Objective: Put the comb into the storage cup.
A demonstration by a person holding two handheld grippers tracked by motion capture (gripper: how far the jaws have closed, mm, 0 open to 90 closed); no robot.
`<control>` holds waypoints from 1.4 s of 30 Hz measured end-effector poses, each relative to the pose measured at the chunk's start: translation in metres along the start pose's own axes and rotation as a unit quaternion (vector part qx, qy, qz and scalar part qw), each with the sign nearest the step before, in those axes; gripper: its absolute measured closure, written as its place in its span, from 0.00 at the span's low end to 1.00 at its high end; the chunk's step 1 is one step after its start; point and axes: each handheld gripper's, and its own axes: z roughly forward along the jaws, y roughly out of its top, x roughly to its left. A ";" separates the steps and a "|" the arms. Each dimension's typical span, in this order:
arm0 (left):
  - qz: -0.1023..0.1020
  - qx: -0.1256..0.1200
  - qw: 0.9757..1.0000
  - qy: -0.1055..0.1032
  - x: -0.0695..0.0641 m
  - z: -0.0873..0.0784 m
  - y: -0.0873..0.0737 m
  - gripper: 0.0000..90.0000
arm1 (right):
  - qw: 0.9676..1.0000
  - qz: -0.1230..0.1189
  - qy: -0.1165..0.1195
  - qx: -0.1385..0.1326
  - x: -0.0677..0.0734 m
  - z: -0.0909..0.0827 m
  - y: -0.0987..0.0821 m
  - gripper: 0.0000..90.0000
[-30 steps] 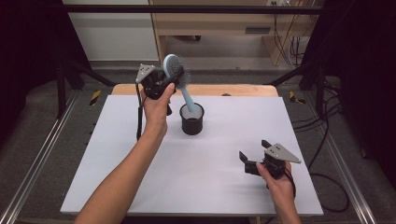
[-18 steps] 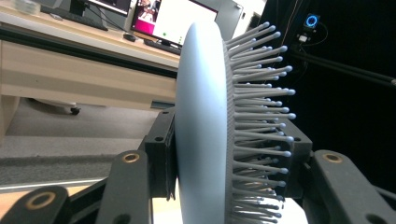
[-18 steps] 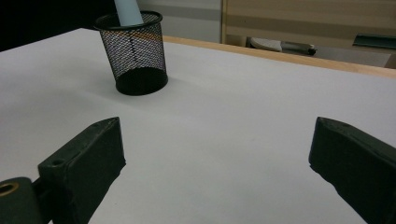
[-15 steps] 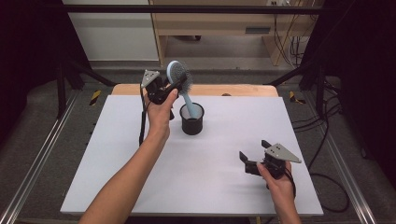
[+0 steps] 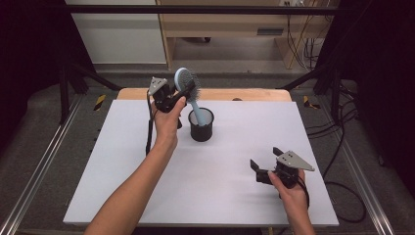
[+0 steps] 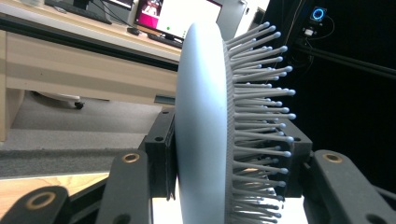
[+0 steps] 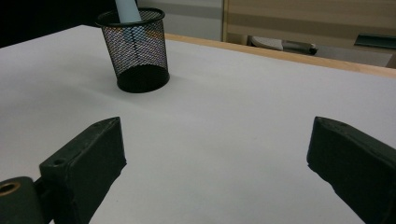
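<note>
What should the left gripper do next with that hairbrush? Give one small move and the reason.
Probably open the left gripper and back off. Its jaws clamp the head of the light blue hairbrush, and the handle already stands inside the black mesh cup, so the cup should hold it, though it may lean on the rim.

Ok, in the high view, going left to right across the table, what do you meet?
Left gripper, shut on the blue hairbrush → black mesh cup holding the brush's handle → right gripper, jaws open, on the white table.

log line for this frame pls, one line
left gripper: shut on hairbrush head | brush handle in mesh cup | right gripper: open, low over table, idle
</note>
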 end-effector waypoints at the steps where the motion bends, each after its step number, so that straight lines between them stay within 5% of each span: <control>1: 0.000 0.001 1.000 0.001 0.000 0.000 0.000 0.57 | 1.000 0.001 -0.001 -0.001 0.000 0.000 0.000 0.05; 42: -0.017 0.013 1.000 -0.006 0.001 -0.001 -0.018 0.57 | 1.000 0.000 0.003 0.007 0.003 0.002 -0.002 0.05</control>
